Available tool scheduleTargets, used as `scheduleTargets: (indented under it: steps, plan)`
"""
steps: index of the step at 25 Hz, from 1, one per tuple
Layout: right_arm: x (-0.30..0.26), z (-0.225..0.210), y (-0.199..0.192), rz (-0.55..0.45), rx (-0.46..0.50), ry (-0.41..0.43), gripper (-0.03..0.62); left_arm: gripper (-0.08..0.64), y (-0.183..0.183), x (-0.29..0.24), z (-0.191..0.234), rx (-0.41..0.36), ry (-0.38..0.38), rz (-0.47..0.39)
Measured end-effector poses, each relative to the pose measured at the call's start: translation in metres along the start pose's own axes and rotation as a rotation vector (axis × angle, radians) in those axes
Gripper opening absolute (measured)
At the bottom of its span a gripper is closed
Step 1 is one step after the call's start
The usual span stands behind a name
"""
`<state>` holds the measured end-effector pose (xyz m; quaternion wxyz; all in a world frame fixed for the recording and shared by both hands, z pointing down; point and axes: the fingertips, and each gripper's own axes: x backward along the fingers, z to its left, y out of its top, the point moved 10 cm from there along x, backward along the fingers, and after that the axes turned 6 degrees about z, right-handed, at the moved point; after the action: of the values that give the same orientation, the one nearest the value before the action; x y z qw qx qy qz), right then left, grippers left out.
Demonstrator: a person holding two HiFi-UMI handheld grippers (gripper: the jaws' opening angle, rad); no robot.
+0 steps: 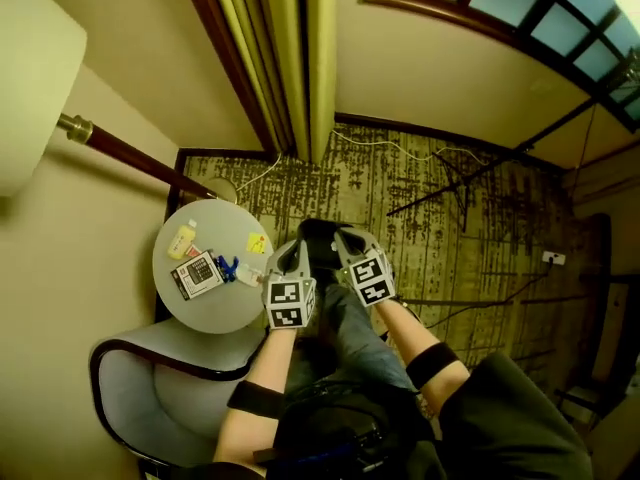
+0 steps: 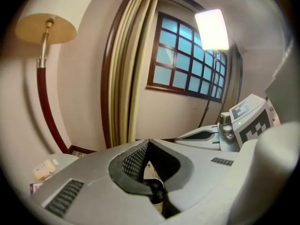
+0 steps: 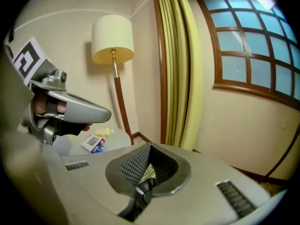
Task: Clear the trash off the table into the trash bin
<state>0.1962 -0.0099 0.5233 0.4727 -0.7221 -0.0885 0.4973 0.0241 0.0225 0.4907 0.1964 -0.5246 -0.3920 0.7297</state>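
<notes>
Across the floor spreads a patterned carpet, olive with dark mottled streaks and thin cables trailing over it. Above it stand plain cream walls, a multi-pane window in a dark wooden frame, and a long yellow-green curtain hanging in soft vertical folds. At the lower left sits an armchair with a pale padded seat and a dark curved wooden rim. A floor lamp has a glossy reddish pole, a brass collar and a cream drum shade. Between chair and wall stands a small round table with a smooth grey top.

The person holds both tools side by side, well above the table. The left gripper has its grey moulded jaws pressed together, the black cross-hatched pads meeting with nothing between them. The right gripper is likewise closed and empty, its textured pads touching along one seam. Each carries a cube of black-and-white square markers.

The trash lies on the tabletop, apart from both tools: a flat dark-edged box with a printed white face, a pale yellow packet near the far rim, a small blue piece just beside the box, a white scrap and a little yellow scrap.
</notes>
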Motion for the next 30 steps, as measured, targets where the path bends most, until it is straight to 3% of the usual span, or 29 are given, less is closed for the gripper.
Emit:
scheduleTargets:
  steps: [4,7,15,20,25,30]
  plan:
    - [0.015,0.027,0.051,-0.049,0.082,0.07,0.002,0.0,0.028,0.057,0.022,0.039,0.088,-0.075]
    - [0.019,0.053,0.082,-0.077,0.128,0.144,0.002,0.0,0.024,0.103,0.044,0.086,0.198,-0.105]
    - [-0.016,0.166,0.135,-0.108,0.316,0.411,0.002,0.0,-0.038,0.219,0.117,0.245,0.505,-0.127]
    - [-0.027,0.235,0.148,-0.088,0.408,0.586,0.002,0.0,-0.078,0.284,0.135,0.386,0.681,-0.14]
    - [-0.031,0.278,0.15,-0.071,0.476,0.682,0.002,0.0,-0.105,0.326,0.144,0.463,0.766,-0.153]
    - [-0.035,0.287,0.157,-0.052,0.491,0.693,0.002,0.0,-0.117,0.341,0.143,0.504,0.79,-0.161]
